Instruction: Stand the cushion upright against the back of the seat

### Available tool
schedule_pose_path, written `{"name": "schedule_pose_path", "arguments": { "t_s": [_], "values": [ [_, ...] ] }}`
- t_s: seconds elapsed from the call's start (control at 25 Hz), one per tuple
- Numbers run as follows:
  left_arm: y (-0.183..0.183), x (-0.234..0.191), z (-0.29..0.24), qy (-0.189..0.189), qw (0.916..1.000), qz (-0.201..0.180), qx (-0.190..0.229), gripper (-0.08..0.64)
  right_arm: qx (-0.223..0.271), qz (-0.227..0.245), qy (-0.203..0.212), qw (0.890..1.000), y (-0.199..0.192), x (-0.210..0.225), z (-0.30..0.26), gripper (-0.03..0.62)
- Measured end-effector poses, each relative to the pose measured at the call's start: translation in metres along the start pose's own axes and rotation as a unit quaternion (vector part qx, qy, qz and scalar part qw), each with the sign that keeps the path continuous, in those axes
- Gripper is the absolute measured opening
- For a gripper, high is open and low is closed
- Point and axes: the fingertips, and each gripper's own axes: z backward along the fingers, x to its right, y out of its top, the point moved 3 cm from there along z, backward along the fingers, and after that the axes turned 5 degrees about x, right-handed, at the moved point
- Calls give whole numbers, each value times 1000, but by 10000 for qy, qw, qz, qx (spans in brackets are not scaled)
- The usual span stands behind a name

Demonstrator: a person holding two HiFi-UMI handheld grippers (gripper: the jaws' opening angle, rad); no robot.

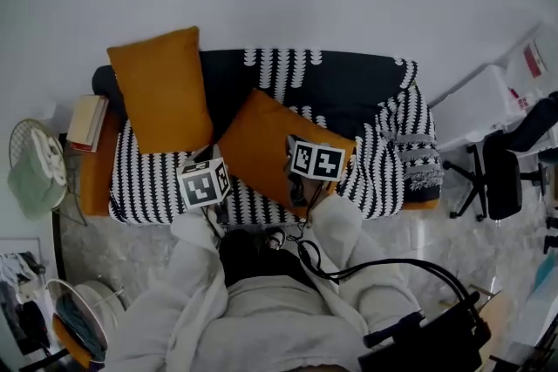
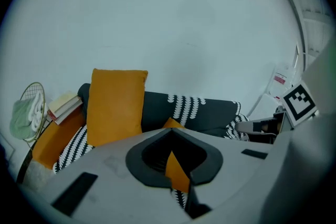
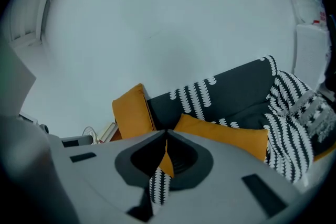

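Observation:
Two orange cushions are on a sofa point(image 1: 349, 83) with a black-and-white patterned cover. One cushion point(image 1: 161, 87) stands upright against the backrest at the left. The other cushion point(image 1: 261, 139) lies tilted on the seat in the middle, one corner up at the backrest. My left gripper point(image 1: 212, 157) is at this cushion's lower left edge, and its jaws meet at the tips. My right gripper point(image 1: 292, 142) is over the cushion's lower right part, also shut. In both gripper views orange cushion point(image 2: 178, 170) point(image 3: 165, 162) shows through the gap below the closed tips; no fabric is visibly pinched.
Books point(image 1: 87, 122) lie on an orange side surface point(image 1: 94, 174) at the sofa's left end. A fan with a green cloth point(image 1: 35, 170) stands further left. An office chair point(image 1: 497, 174) and white boxes point(image 1: 488, 100) are at the right. A crumpled throw point(image 1: 410, 144) covers the sofa's right end.

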Motion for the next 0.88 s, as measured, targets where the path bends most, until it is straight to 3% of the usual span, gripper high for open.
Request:
{"name": "schedule_pose_path", "arguments": {
  "t_s": [0.32,0.88],
  "values": [
    [3,5,-6,192,9998,-3,-27,6,-131,-15,221,9997,6,2,-13,66],
    [5,2,-74,169,9989,273,-348,6,-639,315,1,9975,27,27,-65,66]
  ]
}}
